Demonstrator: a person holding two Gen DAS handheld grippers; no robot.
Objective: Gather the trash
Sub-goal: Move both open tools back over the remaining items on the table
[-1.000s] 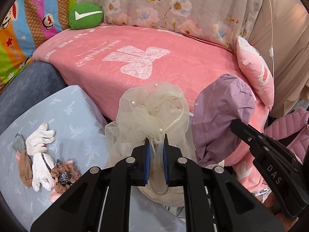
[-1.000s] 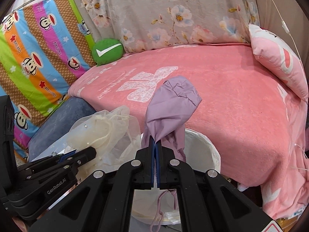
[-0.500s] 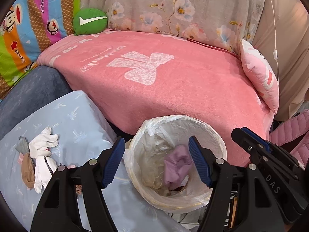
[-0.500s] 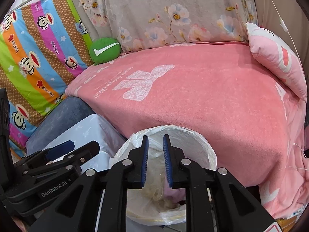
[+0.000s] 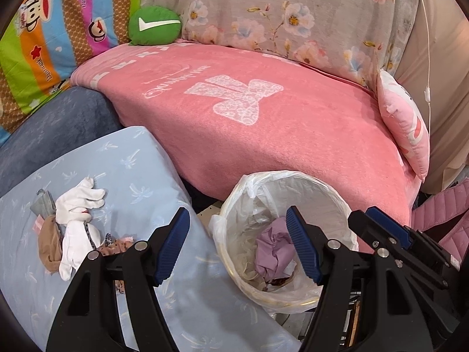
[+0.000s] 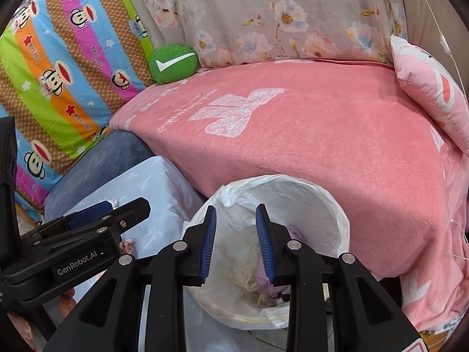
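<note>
A white-lined trash bin (image 5: 316, 187) stands on the floor before the pink bed; it also shows in the right wrist view (image 6: 331, 205). Inside lie a crumpled purple cloth (image 5: 272, 252) and cream netting (image 6: 246, 281). My left gripper (image 5: 239, 248) is wide open and empty above the bin's left rim. My right gripper (image 6: 236, 243) is open and empty over the bin. On the light blue cushion (image 5: 123, 164) lie a white glove (image 5: 77, 214), a tan stocking (image 5: 48, 249) and a leopard-print scrunchie (image 5: 112, 245).
The pink blanket (image 5: 263, 123) covers the bed behind the bin. A green round pillow (image 5: 154, 25) and a pink pillow (image 5: 406, 129) sit on it. A striped cartoon sheet (image 6: 58, 73) hangs at left. A pink quilted jacket (image 5: 439, 214) lies at right.
Both grippers let go: the cream netting and the purple cloth dropped into the bin. Both grippers have since opened wider and drawn back a little.
</note>
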